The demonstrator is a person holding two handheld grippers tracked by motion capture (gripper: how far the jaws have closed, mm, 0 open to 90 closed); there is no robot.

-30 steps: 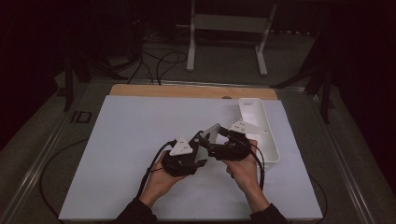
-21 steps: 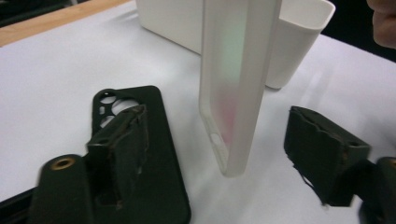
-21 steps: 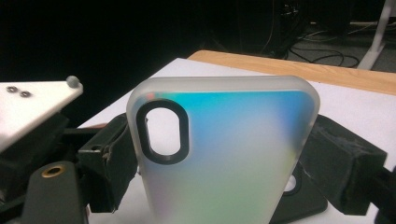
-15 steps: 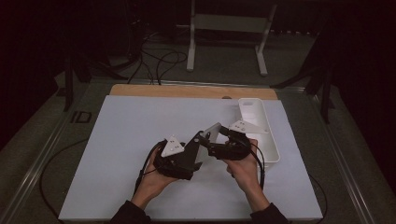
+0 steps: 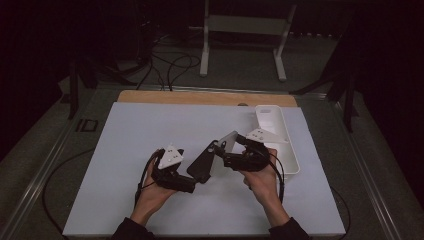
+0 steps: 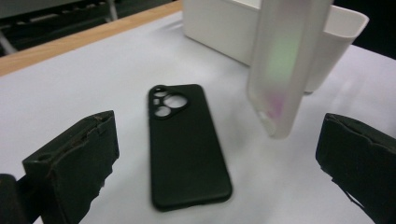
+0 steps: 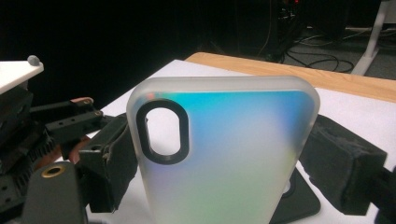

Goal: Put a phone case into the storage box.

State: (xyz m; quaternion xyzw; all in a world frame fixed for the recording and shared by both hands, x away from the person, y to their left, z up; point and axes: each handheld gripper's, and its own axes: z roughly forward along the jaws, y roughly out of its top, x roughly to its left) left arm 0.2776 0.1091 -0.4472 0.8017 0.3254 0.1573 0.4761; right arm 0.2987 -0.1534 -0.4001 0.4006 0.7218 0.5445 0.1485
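Observation:
A black phone case (image 5: 202,164) (image 6: 186,144) lies flat on the white mat, camera cutout facing away from me. My left gripper (image 5: 188,182) (image 6: 219,140) is open, its jaws spread wide on either side of the black case without touching it. My right gripper (image 5: 225,152) (image 7: 224,158) is shut on a frosted, translucent phone case (image 5: 228,140) (image 7: 224,154) with an iridescent sheen, held upright and tilted just above the mat. In the left gripper view that translucent case (image 6: 285,65) hangs right of the black one. In the right gripper view the black case (image 7: 299,203) peeks out under it.
A long white tray (image 5: 289,145) (image 6: 219,28) stands on the right of the white mat (image 5: 145,130), just behind the right gripper. A wooden strip (image 5: 200,97) runs along the table's far edge. Cables and a white stand's legs lie on the floor beyond.
My left gripper has drawn back to the left, away from the right gripper. The black case now lies on the mat between its open jaws. The right gripper has barely moved.

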